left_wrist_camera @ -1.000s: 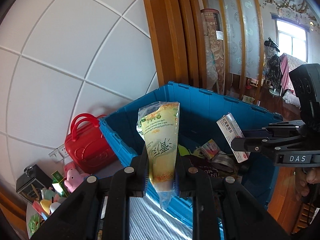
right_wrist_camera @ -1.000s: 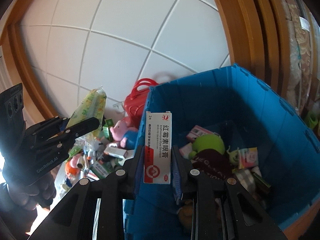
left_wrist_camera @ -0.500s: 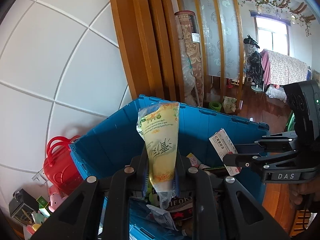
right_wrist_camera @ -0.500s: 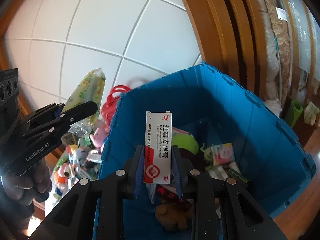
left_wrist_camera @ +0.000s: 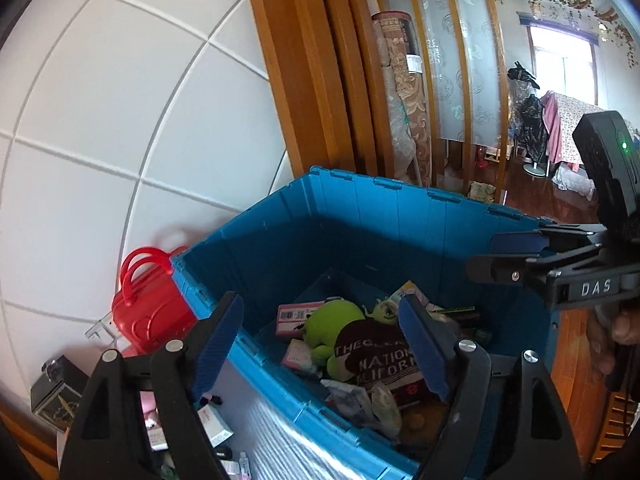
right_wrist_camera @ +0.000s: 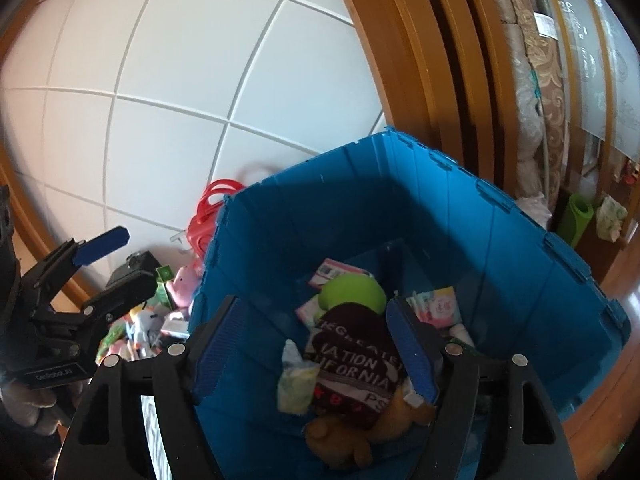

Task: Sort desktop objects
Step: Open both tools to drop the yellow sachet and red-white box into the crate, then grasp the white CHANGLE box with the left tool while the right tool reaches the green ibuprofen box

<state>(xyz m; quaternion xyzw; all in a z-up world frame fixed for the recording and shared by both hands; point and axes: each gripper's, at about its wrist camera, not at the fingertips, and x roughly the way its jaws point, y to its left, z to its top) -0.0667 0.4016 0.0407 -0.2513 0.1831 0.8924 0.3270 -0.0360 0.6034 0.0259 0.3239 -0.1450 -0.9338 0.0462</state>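
A big blue crate (left_wrist_camera: 400, 216) (right_wrist_camera: 460, 208) holds several sorted items: a green plush (left_wrist_camera: 332, 320) (right_wrist_camera: 352, 292), a dark maroon printed cloth (left_wrist_camera: 376, 352) (right_wrist_camera: 352, 356), small boxes and a brown plush (right_wrist_camera: 340, 440). A crumpled packet (right_wrist_camera: 294, 384) lies in the crate. My left gripper (left_wrist_camera: 320, 344) is open and empty over the crate's near edge. My right gripper (right_wrist_camera: 312, 352) is open and empty above the crate. Each gripper shows in the other's view, the right (left_wrist_camera: 512, 256) and the left (right_wrist_camera: 108, 264).
A red toy case (left_wrist_camera: 148, 312) (right_wrist_camera: 204, 216) stands left of the crate by the white tiled wall. A pile of small toys and boxes, with a pink pig (right_wrist_camera: 182, 284), lies to the left. Wooden door frames (left_wrist_camera: 320, 80) rise behind the crate.
Both grippers opened. The yellow-green packet left my left gripper and the white and red medicine box left my right gripper. Both views tilted down over the crate.
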